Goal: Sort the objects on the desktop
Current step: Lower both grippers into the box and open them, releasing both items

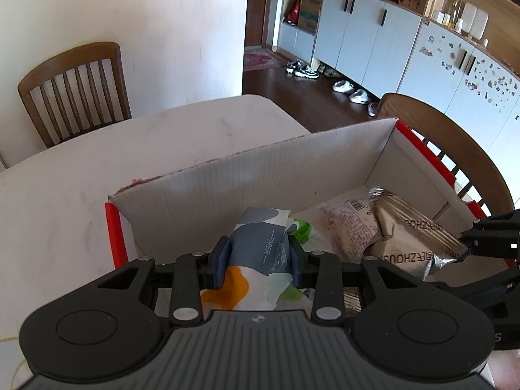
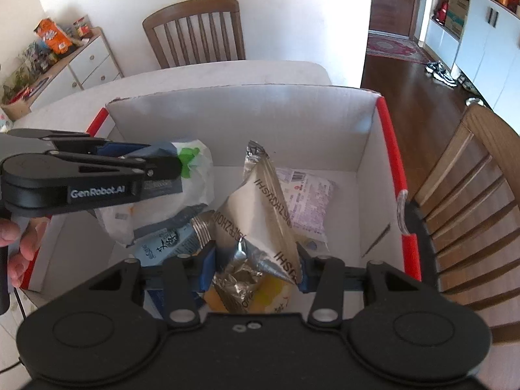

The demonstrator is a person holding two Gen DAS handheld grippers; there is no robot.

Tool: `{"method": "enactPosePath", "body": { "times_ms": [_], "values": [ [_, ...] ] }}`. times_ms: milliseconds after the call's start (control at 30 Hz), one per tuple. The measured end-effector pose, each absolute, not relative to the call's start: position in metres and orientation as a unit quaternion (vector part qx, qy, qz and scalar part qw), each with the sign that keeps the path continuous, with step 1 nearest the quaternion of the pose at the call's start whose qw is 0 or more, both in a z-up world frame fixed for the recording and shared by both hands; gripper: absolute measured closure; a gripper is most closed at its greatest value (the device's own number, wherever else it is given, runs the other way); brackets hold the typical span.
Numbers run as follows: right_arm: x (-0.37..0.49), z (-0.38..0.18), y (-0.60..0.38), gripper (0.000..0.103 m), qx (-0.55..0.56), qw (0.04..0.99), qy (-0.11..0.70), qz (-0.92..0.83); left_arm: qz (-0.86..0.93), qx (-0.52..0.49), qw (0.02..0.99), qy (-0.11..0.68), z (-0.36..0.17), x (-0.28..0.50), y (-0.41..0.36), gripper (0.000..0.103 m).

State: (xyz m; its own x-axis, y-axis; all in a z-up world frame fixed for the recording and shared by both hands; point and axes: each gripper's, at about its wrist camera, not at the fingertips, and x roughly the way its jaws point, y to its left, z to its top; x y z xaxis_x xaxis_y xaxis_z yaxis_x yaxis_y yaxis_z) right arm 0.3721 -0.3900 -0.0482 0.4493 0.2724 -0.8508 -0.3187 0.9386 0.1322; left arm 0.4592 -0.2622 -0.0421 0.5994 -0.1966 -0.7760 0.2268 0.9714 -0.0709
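A white cardboard box (image 1: 260,175) with red edges stands on the table. My left gripper (image 1: 258,260) is shut on a tissue pack (image 1: 260,247) printed with grey, orange and green shapes, held over the box's left part. In the right wrist view the same left gripper (image 2: 172,162) shows side-on with the tissue pack (image 2: 191,178) in its jaws. My right gripper (image 2: 255,266) is shut on a beige and silver snack bag (image 2: 260,208), held over the middle of the box (image 2: 357,136). A pale pink snack packet (image 2: 308,195) lies on the box floor.
A blue packet (image 2: 169,243) lies inside the box under the tissue pack. Wooden chairs (image 1: 74,91) (image 2: 471,208) stand at the far side and the right side of the white table (image 1: 65,195). A hand (image 2: 19,240) holds the left gripper's handle.
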Motion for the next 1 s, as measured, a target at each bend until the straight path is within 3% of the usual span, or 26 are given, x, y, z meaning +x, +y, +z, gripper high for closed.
{"method": "enactPosePath", "body": {
  "times_ms": [300,367,467,533,1000],
  "values": [
    [0.377,-0.049,-0.379,0.054,-0.052,0.849,0.494,0.178,-0.12,0.019,0.884,0.452,-0.044,0.467,-0.262,0.065],
    [0.376,-0.05,-0.379,0.053,-0.054,0.85,0.493,0.176,-0.125,0.022,0.883,0.452,-0.044,0.465,-0.264,0.061],
    [0.375,-0.049,-0.379,0.039,-0.052,0.852,0.489,0.177,-0.13,0.027,0.885,0.446,-0.041,0.462,-0.267,0.05],
    [0.373,-0.047,-0.379,0.039,-0.053,0.855,0.484,0.18,-0.133,0.029,0.887,0.441,-0.04,0.458,-0.27,0.045],
    [0.352,-0.022,-0.385,0.032,-0.052,0.868,0.459,0.183,-0.17,0.017,0.891,0.421,-0.017,0.433,-0.266,0.038]
  ]
}}
